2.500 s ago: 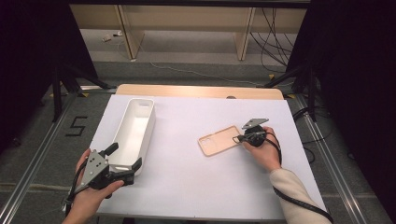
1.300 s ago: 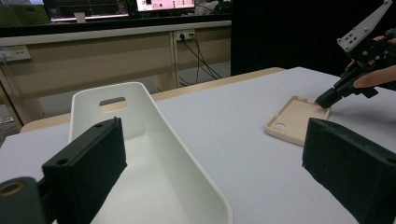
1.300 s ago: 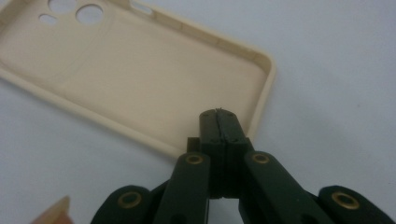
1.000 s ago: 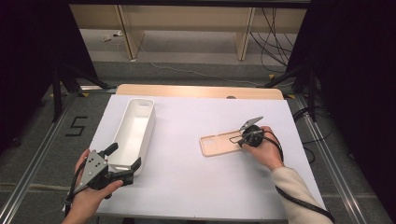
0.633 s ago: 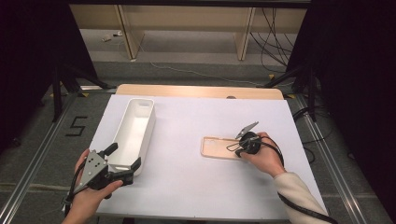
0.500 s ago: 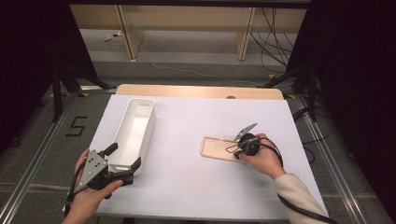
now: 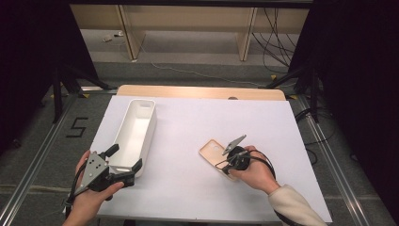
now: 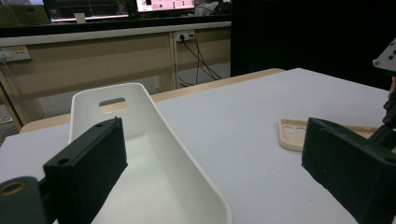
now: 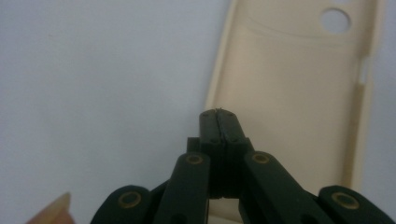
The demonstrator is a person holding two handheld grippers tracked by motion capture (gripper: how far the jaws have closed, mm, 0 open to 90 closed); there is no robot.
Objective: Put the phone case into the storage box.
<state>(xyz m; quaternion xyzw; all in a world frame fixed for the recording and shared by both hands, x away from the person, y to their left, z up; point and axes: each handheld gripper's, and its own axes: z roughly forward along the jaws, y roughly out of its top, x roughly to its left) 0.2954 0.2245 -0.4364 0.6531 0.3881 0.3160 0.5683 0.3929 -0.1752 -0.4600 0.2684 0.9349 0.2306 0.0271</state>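
A beige phone case [image 7: 211,150] [image 9: 299,93] lies hollow side up on the white table, right of the middle. My right gripper [image 7: 225,165] [image 9: 218,112] is shut, and its joined tips press down on the case's side rim. I see nothing between the pads. A long white bin [image 7: 151,127] [image 8: 154,107] stands at the left. My left gripper [image 7: 124,159] [image 8: 215,140] is open at the bin's near end, with one jaw over the inside and the other outside its right wall. The left gripper view also has the case [image 8: 292,133] at the right.
The white tabletop [image 7: 188,117] has bare room between the bin and the case and behind both. A wooden strip [image 7: 197,92] runs along its far edge. Metal rails and dark floor flank the table, with cables at the back right.
My right hand has moved left and toward the near edge with its tips on the case. The case has slid and swung from lying crosswise to slanting. The left gripper has stayed still.
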